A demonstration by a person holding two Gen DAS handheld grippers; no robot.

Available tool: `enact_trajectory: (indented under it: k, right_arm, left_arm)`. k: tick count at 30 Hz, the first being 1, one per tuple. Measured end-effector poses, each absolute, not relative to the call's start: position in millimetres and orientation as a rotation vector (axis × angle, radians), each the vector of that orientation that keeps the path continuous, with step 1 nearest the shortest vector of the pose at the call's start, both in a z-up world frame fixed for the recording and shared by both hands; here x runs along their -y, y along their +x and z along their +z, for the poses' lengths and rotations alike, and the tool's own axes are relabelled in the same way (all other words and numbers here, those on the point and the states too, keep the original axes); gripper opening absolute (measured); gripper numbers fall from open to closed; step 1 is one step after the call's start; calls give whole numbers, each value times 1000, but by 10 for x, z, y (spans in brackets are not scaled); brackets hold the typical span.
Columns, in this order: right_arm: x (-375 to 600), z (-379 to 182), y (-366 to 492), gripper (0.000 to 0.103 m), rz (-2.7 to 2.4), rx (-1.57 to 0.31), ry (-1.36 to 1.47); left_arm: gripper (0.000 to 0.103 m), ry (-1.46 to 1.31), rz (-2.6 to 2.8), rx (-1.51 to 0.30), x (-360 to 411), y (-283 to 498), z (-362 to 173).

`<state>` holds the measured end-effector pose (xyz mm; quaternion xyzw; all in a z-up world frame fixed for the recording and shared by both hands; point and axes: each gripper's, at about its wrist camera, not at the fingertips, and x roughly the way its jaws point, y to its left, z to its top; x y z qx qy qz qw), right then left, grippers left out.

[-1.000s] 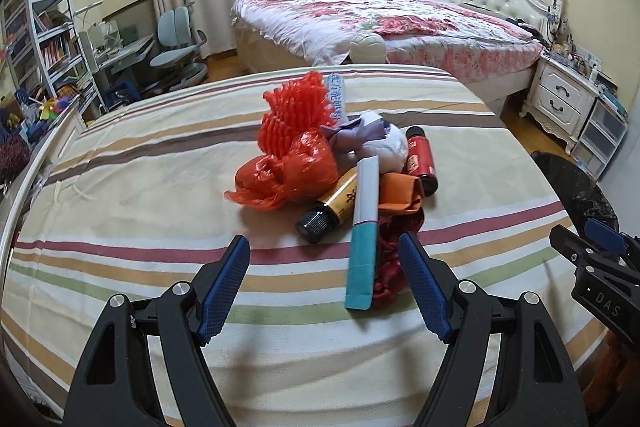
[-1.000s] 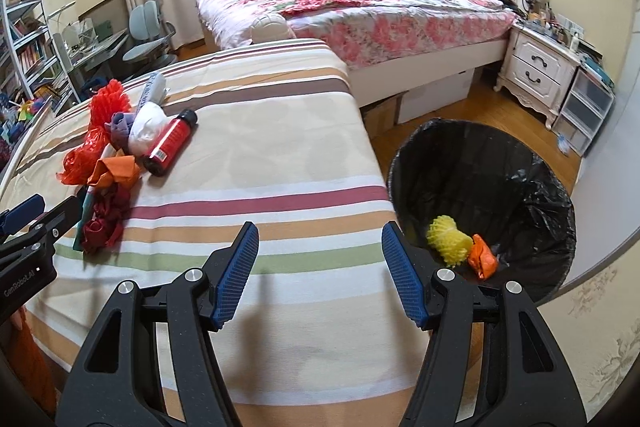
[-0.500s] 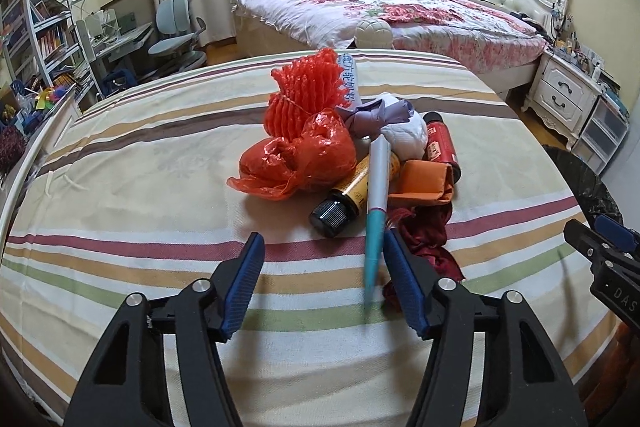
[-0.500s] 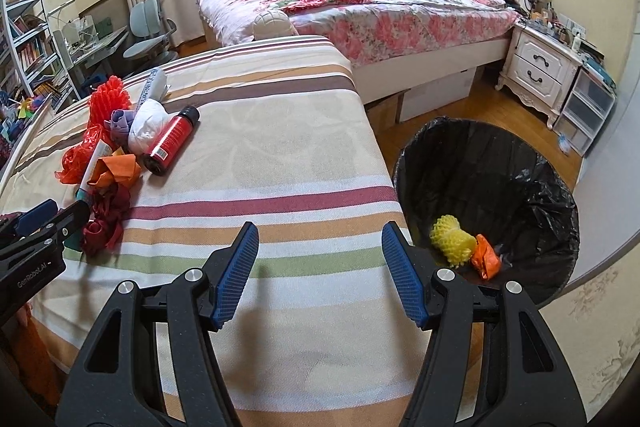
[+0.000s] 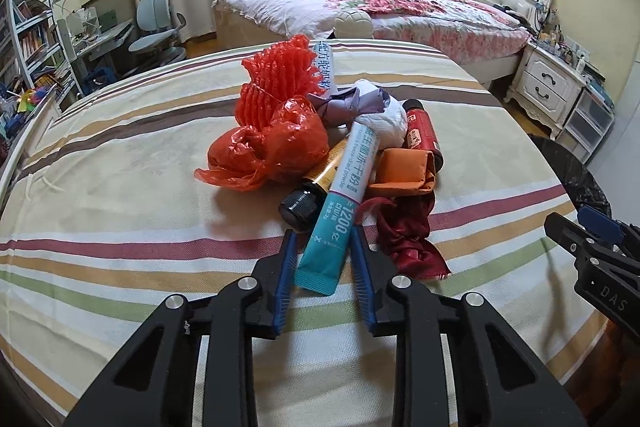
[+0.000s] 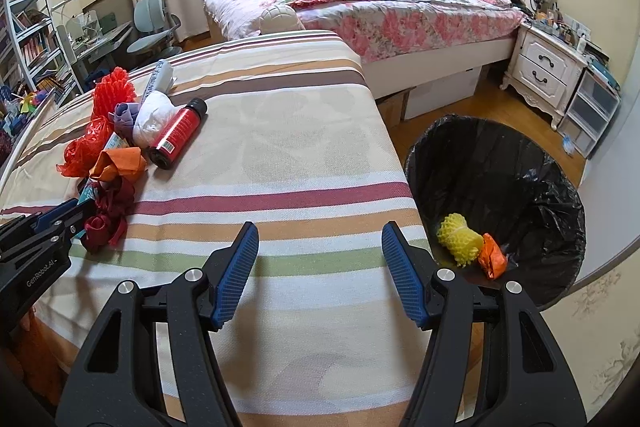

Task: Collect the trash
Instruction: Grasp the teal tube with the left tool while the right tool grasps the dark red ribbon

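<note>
Left gripper (image 5: 325, 243) closing around one teal-and-white powder sachet tube (image 5: 341, 205); right gripper (image 6: 318, 259) half open, empty.

One trash pile lies on the striped bedspread (image 5: 120, 187): one red plastic bag (image 5: 272, 147), one red foam net (image 5: 276, 79), one red bottle (image 6: 176, 139), one amber bottle (image 5: 316, 183) partly covered by the tube. Pad contact with the tube cannot be confirmed. One black-lined trash bin (image 6: 500, 163), near right, holds two items: one yellow foam net (image 6: 460, 239), one orange wrapper (image 6: 492, 259).
</note>
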<state>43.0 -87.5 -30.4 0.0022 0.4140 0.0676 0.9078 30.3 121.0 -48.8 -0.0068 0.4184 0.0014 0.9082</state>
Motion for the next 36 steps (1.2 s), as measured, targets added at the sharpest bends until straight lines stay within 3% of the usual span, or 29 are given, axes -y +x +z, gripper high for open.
enact_trajectory:
  k: [6, 9, 22, 28, 34, 36]
  right_arm:
    - [840, -310, 421, 63, 145, -853, 2]
    - [815, -318, 413, 63, 148, -853, -1]
    - [775, -326, 387, 63, 150, -855, -7]
    - [772, -330, 386, 63, 151, -855, -6]
    - [764, -332, 387, 63, 151, -856, -9]
    - [764, -335, 387, 63, 150, -856, -9]
  left_arm:
    - [18, -6, -4, -854, -1221, 226, -467]
    - [6, -31, -31, -852, -1245, 182, -448]
    - [7, -69, -22, -867, -1282, 206, -484]
    - [26, -103, -10, -880, -1322, 302, -485]
    - [26, -100, -8, -880, -1312, 344, -486]
    - [21, -94, -13, -878, -1302, 348, -494]
